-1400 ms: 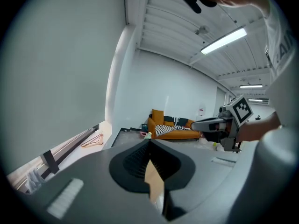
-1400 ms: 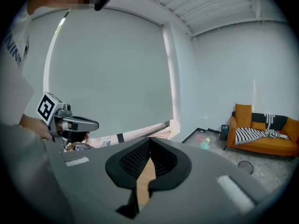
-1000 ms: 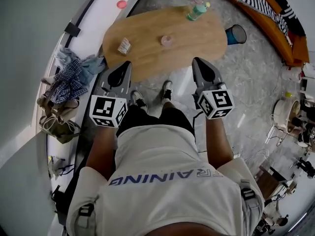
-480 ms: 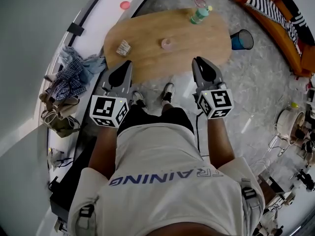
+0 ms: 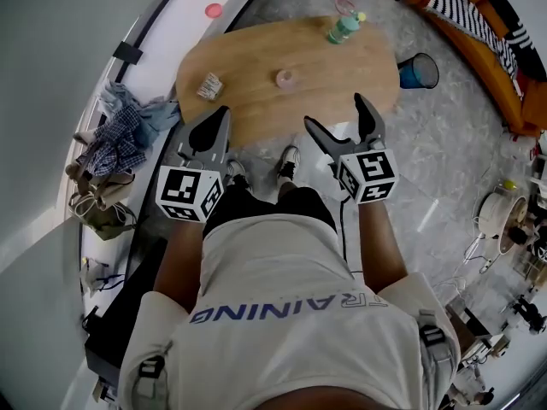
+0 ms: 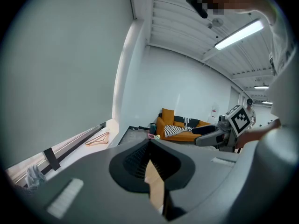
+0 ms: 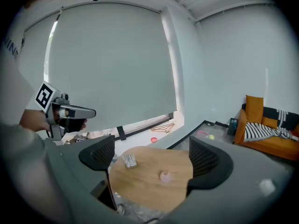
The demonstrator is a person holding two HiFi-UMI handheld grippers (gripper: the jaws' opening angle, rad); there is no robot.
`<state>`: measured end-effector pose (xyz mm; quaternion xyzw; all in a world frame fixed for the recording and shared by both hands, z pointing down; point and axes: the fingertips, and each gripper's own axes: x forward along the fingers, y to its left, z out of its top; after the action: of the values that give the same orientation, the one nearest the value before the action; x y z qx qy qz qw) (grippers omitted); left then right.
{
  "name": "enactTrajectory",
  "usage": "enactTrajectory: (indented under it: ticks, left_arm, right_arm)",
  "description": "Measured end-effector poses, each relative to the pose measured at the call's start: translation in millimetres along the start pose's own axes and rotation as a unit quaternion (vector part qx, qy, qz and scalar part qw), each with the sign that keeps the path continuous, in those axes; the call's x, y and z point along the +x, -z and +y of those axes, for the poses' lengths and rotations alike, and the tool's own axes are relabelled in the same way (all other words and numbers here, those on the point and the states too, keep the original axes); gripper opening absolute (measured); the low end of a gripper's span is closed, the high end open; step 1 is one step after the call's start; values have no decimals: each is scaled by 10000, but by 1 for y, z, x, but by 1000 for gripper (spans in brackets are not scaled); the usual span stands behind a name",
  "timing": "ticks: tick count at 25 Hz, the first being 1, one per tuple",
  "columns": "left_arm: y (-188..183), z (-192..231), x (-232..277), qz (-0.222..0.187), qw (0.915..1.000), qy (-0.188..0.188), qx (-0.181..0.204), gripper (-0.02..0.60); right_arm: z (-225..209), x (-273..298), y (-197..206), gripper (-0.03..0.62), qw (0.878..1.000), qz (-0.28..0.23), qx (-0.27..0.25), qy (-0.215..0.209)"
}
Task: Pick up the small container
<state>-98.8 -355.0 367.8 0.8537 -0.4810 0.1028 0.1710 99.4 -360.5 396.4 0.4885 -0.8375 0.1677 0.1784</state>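
Note:
The small container [image 5: 285,78], a pale pink tub, sits near the middle of the oval wooden table [image 5: 256,54]. In the right gripper view the small container [image 7: 165,175] appears between my jaws but far beyond them. My right gripper [image 5: 338,114] hovers over the table's near edge, well short of the container. Its jaws are opening, wide apart with nothing between them [image 7: 152,147]. My left gripper [image 5: 215,125] is shut and empty at the table's near left edge; its jaws meet at the tips [image 6: 149,143].
On the table lie a small printed packet [image 5: 209,85] at the left and a green bottle [image 5: 344,26] at the far right. A blue bin [image 5: 416,71] stands on the floor at the right, an orange sofa [image 5: 479,32] beyond it. Clothes [image 5: 124,131] are piled at the left.
The right gripper's jaws have swung from shut to wide apart. The left gripper has stayed shut in the same place.

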Motion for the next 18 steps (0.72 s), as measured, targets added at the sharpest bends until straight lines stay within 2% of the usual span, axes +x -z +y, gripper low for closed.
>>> enactTrajectory:
  ticks: [10, 18]
  left_arm:
    - [6, 20, 24, 58, 9999, -146, -50, 2]
    - [44, 44, 58, 241, 9986, -414, -217, 2]
  right_arm:
    - [-14, 47, 34, 517, 9991, 383, 71, -152]
    - [-33, 134, 101, 512, 9954, 877, -65, -390]
